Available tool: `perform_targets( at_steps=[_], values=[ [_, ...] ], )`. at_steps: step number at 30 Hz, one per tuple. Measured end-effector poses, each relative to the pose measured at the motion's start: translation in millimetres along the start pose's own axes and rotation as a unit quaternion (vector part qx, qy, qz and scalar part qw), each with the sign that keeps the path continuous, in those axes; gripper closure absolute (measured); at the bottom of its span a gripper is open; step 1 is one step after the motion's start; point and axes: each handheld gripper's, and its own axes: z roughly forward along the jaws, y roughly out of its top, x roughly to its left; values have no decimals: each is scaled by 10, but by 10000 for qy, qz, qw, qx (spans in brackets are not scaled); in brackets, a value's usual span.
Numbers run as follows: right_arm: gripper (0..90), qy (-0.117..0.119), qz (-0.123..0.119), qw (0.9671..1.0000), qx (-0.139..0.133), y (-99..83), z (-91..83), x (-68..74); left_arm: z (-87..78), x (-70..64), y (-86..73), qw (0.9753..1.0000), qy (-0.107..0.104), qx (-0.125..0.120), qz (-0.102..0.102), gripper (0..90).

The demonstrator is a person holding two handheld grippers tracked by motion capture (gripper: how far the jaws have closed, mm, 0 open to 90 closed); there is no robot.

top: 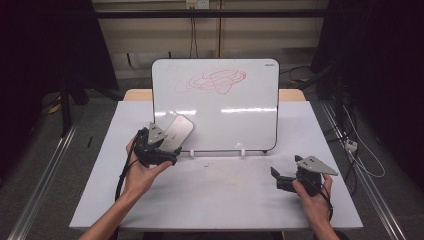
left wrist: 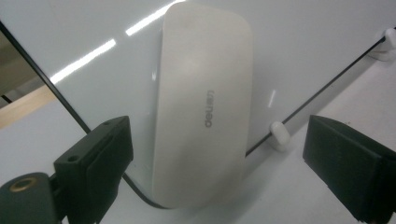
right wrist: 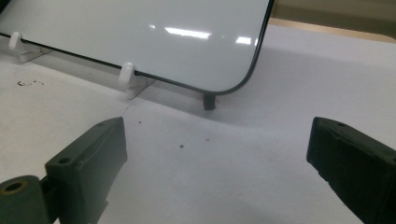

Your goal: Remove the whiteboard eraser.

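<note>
A whiteboard with a red scribble stands upright on the white table. A pale oval eraser lies flat against the board's lower left corner. My left gripper is right in front of it. In the left gripper view the eraser sits between the spread jaws of the left gripper, which is open and not clamping it. My right gripper hovers open and holding nothing over the table at the front right, below the board's right corner.
White clip feet hold the board's bottom edge, and one shows close up as a clip foot. A small dark peg stands under the board's right corner. Floor rails and cables run along both sides of the table.
</note>
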Motion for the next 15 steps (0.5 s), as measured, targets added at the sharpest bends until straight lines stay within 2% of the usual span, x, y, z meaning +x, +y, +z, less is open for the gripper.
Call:
perform_targets(
  at_steps=[5,7,9,13,15],
  values=[
    [52,20,-25,10000,2,2,8,13,71,-15,98,9997,132,1,189,94],
    [52,16,-44,10000,7,3,4,14,102,-22,121,9997,151,10,185,111],
    [52,14,-41,10000,7,3,3,14,135,-42,132,9995,193,132,221,115],
    [52,6,-31,10000,17,5,5,16,229,-71,109,9990,320,179,238,135],
    [53,6,-38,10000,18,6,7,18,264,-74,105,9984,371,291,319,139]
  ],
)
